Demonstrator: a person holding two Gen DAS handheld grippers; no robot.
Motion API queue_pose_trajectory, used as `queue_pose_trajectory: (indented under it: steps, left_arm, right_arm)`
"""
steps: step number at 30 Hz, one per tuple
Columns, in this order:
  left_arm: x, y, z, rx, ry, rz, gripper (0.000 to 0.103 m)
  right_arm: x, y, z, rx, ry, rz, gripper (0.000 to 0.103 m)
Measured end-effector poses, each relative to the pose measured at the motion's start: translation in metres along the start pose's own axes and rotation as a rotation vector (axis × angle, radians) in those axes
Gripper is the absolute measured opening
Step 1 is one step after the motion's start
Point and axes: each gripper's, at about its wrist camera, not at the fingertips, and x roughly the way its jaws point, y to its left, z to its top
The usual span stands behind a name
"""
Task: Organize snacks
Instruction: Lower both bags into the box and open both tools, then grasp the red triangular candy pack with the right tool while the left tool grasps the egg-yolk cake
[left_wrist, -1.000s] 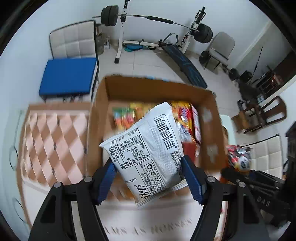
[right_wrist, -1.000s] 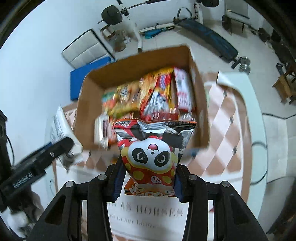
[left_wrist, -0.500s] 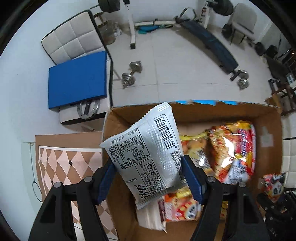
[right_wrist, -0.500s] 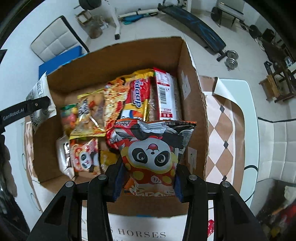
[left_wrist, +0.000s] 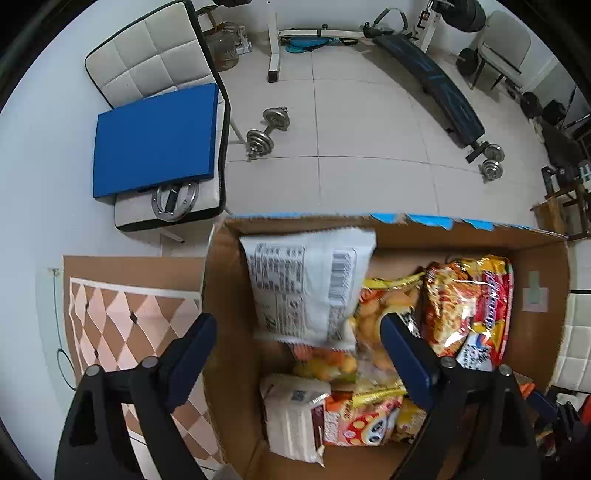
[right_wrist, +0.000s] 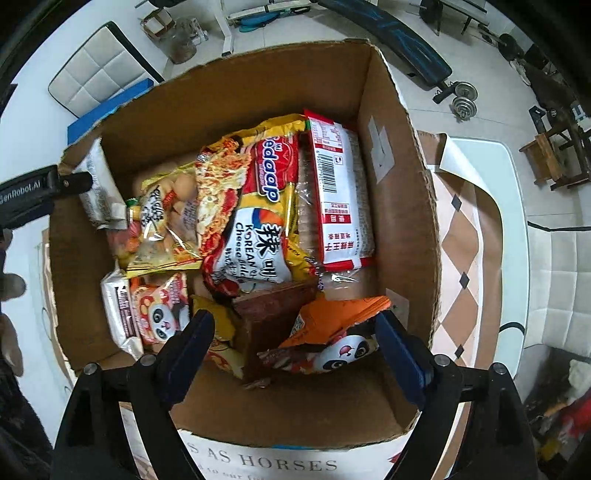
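Both tools, jaws just sprung wide, hang empty over the box (right_wrist: 402, 192): the white packet (left_wrist: 306, 284) leans just ahead of the left tool (left_wrist: 297, 354), the panda bag (right_wrist: 332, 339) between the right tool's (right_wrist: 293, 347) fingers. Propped loosely, either may topple or snag on withdrawal.
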Motion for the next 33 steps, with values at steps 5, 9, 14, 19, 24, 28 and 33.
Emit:
queue_pose_trajectory:
  steps: [5,9,14,19,24,28,33]
  left_arm:
    - [-0.026,-0.005,-0.029,-0.008,-0.067,-0.024,0.091]
    - [-0.05,-0.01,-0.071,-0.016,-0.135,-0.071,0.091]
    - [-0.069,-0.012,-0.135,-0.046,-0.17,-0.114,0.091]
    - [-0.07,-0.008,-0.195,-0.101,-0.171,-0.101,0.091]
    - [-0.045,-0.004,-0.238,-0.154,-0.096,-0.093,0.091]
    - [-0.018,-0.003,-0.262,-0.186,-0.028,-0.095,0.091]
    - [0.01,-0.011,-0.28,-0.174,0.029,-0.069,0.091]
  right_arm:
    - [-0.016,-0.001,-0.009,0.0,-0.033,0.03,0.092]
    - [-0.036,-0.006,-0.027,-0.012,-0.08,0.047,0.092]
    - [-0.062,-0.023,-0.068,-0.018,-0.134,0.056,0.093]
    - [-0.065,-0.062,-0.116,0.043,-0.13,0.038,0.093]
    - [-0.036,-0.119,-0.162,0.187,-0.033,0.048,0.093]
    - [-0.003,-0.163,-0.195,0.333,0.035,0.059,0.093]
    - [0.031,-0.201,-0.226,0.499,0.094,0.109,0.093]
